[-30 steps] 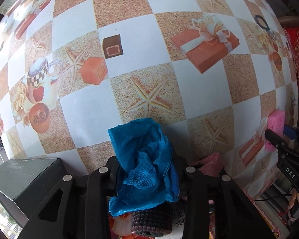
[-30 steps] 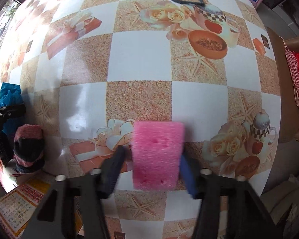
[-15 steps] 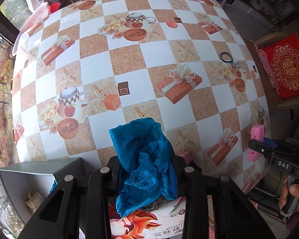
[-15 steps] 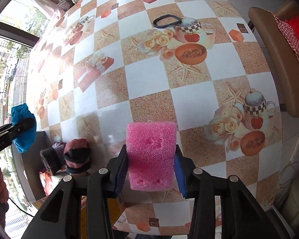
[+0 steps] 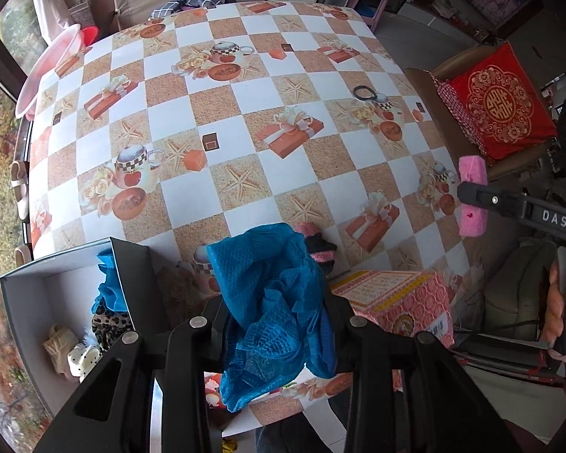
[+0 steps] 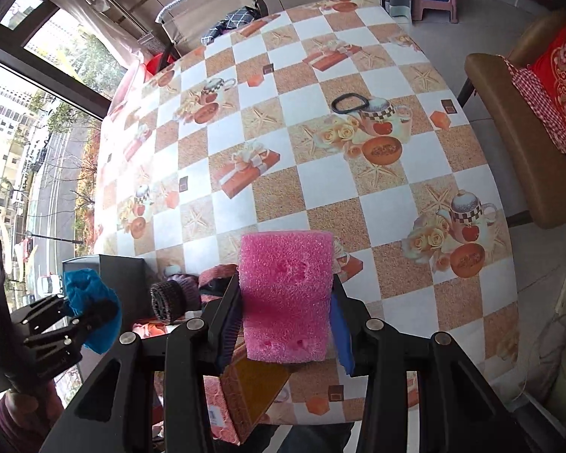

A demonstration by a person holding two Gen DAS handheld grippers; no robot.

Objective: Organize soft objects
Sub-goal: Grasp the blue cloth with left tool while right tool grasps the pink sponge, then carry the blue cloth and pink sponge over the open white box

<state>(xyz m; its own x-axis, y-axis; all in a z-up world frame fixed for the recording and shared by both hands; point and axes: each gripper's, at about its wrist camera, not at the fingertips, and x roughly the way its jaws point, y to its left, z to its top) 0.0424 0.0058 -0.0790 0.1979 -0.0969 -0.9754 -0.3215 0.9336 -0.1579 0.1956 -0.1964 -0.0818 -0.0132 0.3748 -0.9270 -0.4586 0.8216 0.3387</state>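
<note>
My left gripper (image 5: pixel 275 317) is shut on a crumpled blue cloth (image 5: pixel 271 294) and holds it high above the table's near edge; it also shows in the right wrist view (image 6: pixel 90 309). My right gripper (image 6: pixel 286 302) is shut on a pink sponge (image 6: pixel 285 294), held above the near edge; the sponge also shows in the left wrist view (image 5: pixel 471 192). An open dark box (image 5: pixel 26 302) at the lower left holds several soft items, among them a blue cloth (image 5: pixel 109 290). Knitted dark and pink socks (image 5: pixel 317 245) lie on the table by a pink carton (image 5: pixel 396 302).
The table wears a checkered cloth (image 5: pixel 245 87) with printed gifts and teapots. A black hair tie (image 6: pixel 350 104) lies at the far right. A chair with a red cushion (image 5: pixel 505 102) stands to the right. A pink basin (image 5: pixel 45 71) sits at the far left edge.
Both grippers have risen well away from the table with their loads. The open box, the pink carton and the room have come into view.
</note>
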